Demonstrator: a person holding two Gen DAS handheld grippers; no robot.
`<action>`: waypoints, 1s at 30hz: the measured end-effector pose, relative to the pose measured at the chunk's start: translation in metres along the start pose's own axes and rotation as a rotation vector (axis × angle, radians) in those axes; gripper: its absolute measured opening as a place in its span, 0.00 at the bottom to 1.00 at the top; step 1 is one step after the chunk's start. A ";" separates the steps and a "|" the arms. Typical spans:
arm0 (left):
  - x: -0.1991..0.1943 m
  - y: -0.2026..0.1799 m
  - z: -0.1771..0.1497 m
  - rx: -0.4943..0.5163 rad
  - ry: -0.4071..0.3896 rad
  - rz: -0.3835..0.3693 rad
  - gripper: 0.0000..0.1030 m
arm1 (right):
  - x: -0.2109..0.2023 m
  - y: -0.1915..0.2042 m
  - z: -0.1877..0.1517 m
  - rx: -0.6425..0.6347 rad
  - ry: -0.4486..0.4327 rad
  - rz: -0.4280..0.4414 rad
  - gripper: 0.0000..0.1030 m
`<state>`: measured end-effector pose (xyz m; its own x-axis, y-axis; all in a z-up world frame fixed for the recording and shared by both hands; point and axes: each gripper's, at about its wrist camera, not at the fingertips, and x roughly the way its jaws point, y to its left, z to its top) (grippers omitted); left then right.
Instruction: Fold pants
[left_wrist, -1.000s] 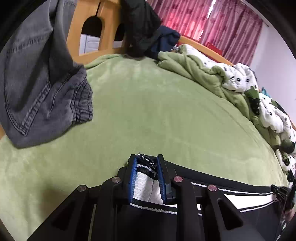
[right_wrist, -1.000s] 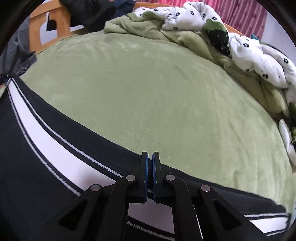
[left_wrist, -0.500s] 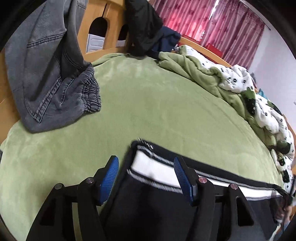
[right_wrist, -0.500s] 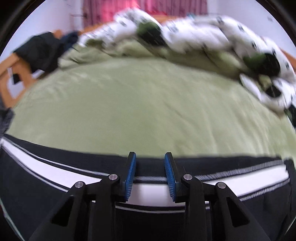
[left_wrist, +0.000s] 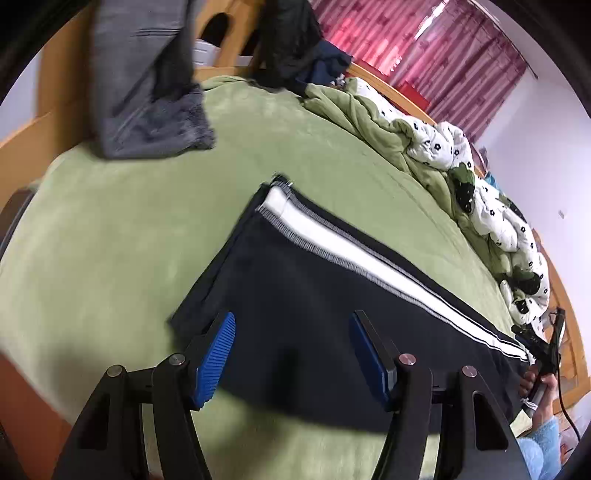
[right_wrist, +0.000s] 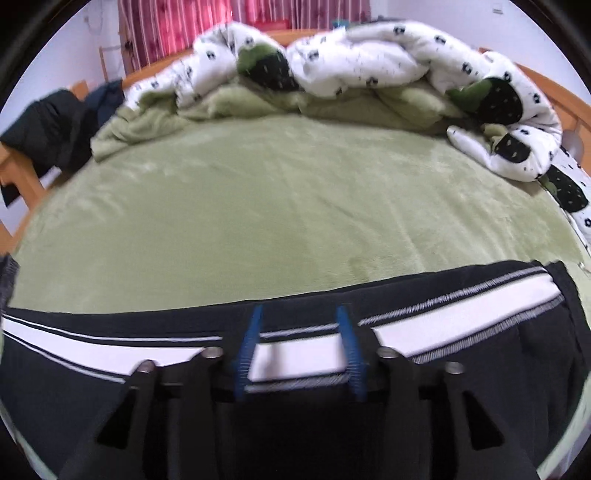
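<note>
Black pants (left_wrist: 332, 295) with a white side stripe lie flat on the green bed. My left gripper (left_wrist: 291, 354) is open and empty, its blue pads above the near edge of the pants at the hem end. My right gripper (right_wrist: 299, 350) is open and empty, its pads spread over the white stripe of the pants (right_wrist: 461, 314). The right gripper also shows at the far right of the left wrist view (left_wrist: 543, 350), by the other end of the pants.
The green bed sheet (right_wrist: 277, 206) stretches beyond the pants. A bunched white and green duvet (right_wrist: 369, 66) lies along the far side. Grey jeans (left_wrist: 147, 85) and dark clothes (left_wrist: 291, 40) hang on the wooden bed frame (left_wrist: 22, 140).
Both grippers let go of the pants, opened wide and drew back. The pants now lie flat on the bed.
</note>
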<state>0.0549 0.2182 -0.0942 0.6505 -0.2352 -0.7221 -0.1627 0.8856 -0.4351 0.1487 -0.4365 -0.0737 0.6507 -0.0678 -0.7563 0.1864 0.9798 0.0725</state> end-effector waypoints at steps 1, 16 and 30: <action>-0.003 0.004 -0.007 -0.006 0.000 0.005 0.60 | -0.013 0.008 -0.004 -0.011 -0.005 0.023 0.46; 0.041 0.059 -0.019 -0.272 -0.029 -0.120 0.58 | -0.115 0.069 -0.044 -0.073 0.006 0.023 0.46; 0.048 0.077 -0.002 -0.268 -0.068 -0.074 0.41 | -0.105 0.049 -0.095 0.029 0.029 0.066 0.47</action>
<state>0.0717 0.2744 -0.1637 0.7147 -0.2599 -0.6493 -0.2976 0.7271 -0.6186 0.0198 -0.3639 -0.0528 0.6405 0.0031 -0.7679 0.1653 0.9760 0.1419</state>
